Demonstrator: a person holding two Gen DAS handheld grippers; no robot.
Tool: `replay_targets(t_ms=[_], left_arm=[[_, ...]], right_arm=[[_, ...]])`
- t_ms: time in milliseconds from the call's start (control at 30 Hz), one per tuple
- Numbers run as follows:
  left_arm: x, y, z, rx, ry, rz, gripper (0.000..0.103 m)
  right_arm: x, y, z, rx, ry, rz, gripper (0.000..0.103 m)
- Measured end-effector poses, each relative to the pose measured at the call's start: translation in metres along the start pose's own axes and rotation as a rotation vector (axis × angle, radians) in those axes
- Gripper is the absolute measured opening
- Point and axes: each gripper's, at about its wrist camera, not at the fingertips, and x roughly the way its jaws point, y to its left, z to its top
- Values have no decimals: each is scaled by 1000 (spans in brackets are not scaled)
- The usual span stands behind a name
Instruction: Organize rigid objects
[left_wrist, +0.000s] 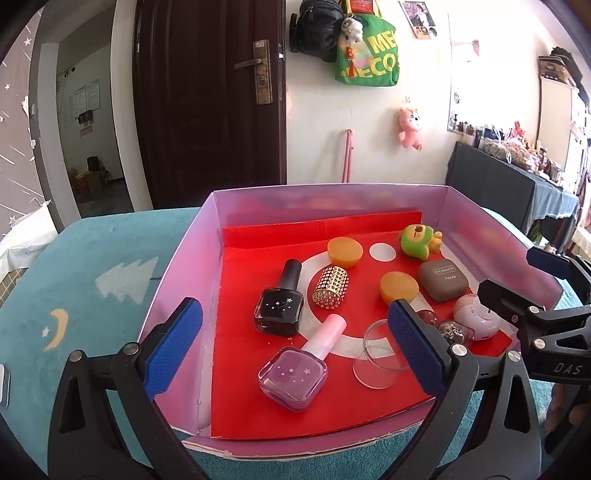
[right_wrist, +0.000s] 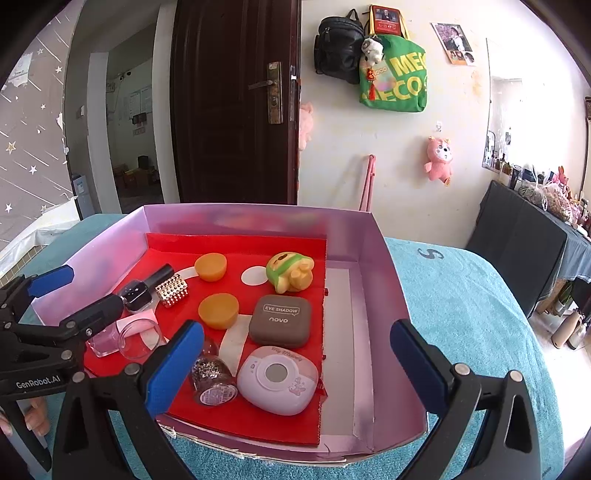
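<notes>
A shallow lilac cardboard box (left_wrist: 177, 266) with a red paper liner sits on a teal towel-covered surface (left_wrist: 92, 295). Inside lie a black square nail-polish bottle (left_wrist: 279, 310), a pink square nail-polish bottle (left_wrist: 295, 373), a studded gold cylinder (left_wrist: 330, 287), two orange round cups (left_wrist: 345, 252), a brown eye-shadow compact (right_wrist: 279, 320), a green-and-yellow toy figure (right_wrist: 290, 272), a clear glass cup (left_wrist: 378, 356) and a white rounded case (right_wrist: 277, 380). The left gripper (left_wrist: 291, 349) hovers over the box's near-left part, fingers apart and empty. The right gripper (right_wrist: 295, 362) hovers at the near edge above the white case, fingers spread wide.

Glossy glass black bottle (left_wrist: 279, 308), studded gold metal cap (left_wrist: 330, 287), matt brown compact (left_wrist: 443, 280), fuzzy teal cloth (left_wrist: 74, 295)
</notes>
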Motion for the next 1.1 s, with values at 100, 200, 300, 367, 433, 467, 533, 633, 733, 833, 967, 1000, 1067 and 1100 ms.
replay_targets(t_ms=[100,200,300,367,433,467,533,633,733,833,967,1000,1067,1100], left_arm=[[1,0,0,0,4,-2,102],[1,0,0,1,6,-4,102],[2,0,0,0,7,-4,102],[2,0,0,0,8,-5,102],[2,0,0,0,8,-4,102],[2,0,0,-1,9,-5,102],[2,0,0,-1,9,-5,102],[2,0,0,0,9,-5,102],[2,0,1,-1,10,-5,102],[2,0,1,-1,10,-6,102],[2,0,1,-1,10,-6,102],[2,0,1,-1,11,-6,102],[2,1,1,-2,11,-6,102],[2,1,1,-2,10,-6,102]], right_arm=[[0,0,0,0,0,-1,103],[0,0,0,0,0,0,103],[0,0,0,0,0,0,103],[0,0,0,1,-1,0,103],[0,0,0,1,-2,0,103],[0,0,0,1,-2,1,103],[0,0,0,1,-2,1,103],[0,0,0,2,-2,1,103],[0,0,0,1,-2,0,103],[1,0,0,2,-2,0,103],[1,0,-1,2,-2,0,103],[1,0,0,2,-2,0,103],[1,0,-1,2,-2,1,103],[1,0,-1,2,-2,0,103]])
